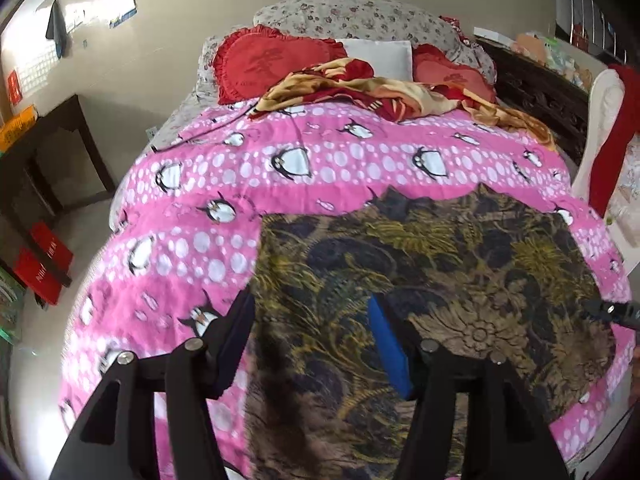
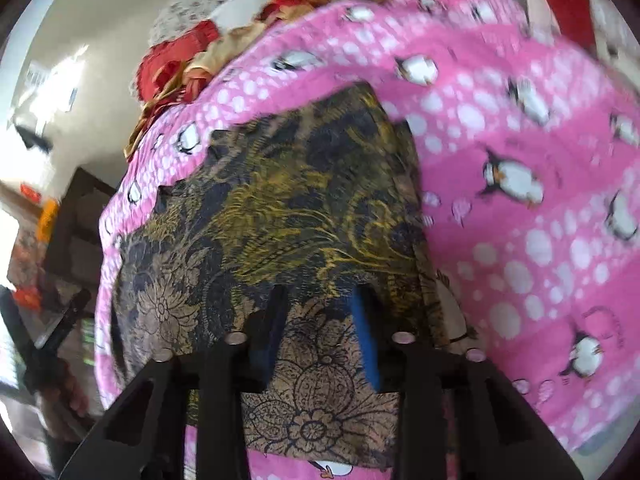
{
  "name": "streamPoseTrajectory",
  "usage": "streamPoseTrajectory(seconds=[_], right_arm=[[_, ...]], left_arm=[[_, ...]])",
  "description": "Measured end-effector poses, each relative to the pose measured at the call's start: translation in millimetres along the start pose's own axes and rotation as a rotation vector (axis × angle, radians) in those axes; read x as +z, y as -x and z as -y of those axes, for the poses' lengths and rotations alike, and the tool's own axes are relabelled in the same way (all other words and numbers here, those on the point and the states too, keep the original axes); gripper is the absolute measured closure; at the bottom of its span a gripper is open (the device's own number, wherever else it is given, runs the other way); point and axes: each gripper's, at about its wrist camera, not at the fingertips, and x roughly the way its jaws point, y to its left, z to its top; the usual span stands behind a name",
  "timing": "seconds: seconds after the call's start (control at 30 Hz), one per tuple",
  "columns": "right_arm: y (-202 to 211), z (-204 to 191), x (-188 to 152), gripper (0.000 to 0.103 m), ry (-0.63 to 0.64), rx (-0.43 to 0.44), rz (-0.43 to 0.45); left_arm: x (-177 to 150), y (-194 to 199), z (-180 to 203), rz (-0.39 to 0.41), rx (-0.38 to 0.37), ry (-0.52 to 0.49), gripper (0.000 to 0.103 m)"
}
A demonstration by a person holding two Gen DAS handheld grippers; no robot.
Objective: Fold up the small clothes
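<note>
A dark garment (image 1: 420, 264) printed with black, yellow and tan flowers lies flat on the pink penguin bedspread (image 1: 192, 240). My left gripper (image 1: 310, 308) hovers over its left edge, jaws wide apart and nothing between them; one finger is over the bedspread, the blue-padded one over the cloth. In the right wrist view the same garment (image 2: 280, 200) fills the middle. My right gripper (image 2: 320, 300) stands over its near right part, its jaws a narrow gap apart, with the cloth lying flat beneath and not pinched. The right gripper's tip (image 1: 612, 312) shows at the garment's right edge.
At the bed's head lie red heart pillows (image 1: 272, 60), a crumpled red and gold blanket (image 1: 360, 88) and a floral pillow (image 1: 352, 16). A dark wooden table (image 1: 52, 152) and red boxes (image 1: 44, 268) stand at the left. A white chair with red cloth (image 1: 612, 128) is at the right.
</note>
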Motion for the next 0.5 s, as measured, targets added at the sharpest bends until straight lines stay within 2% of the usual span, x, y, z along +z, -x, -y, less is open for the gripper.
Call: streamPoseTrajectory(seconds=[0.17,0.33,0.5], right_arm=[[-15.9,-11.8,-7.1,0.079,0.098,-0.144,-0.019],[-15.1,-22.2,-8.4,0.079,0.144,-0.202,0.000],[-14.6,-21.5,-9.5,0.079,0.153,-0.210,0.008]], left_arm=[[-25.0,-16.2,12.2,-0.086,-0.010,0.003,0.035],[-40.6,-22.4,18.3,-0.114,-0.011,0.006,0.035],[-44.3,-25.7,23.4,-0.126,-0.006,0.001,0.035]])
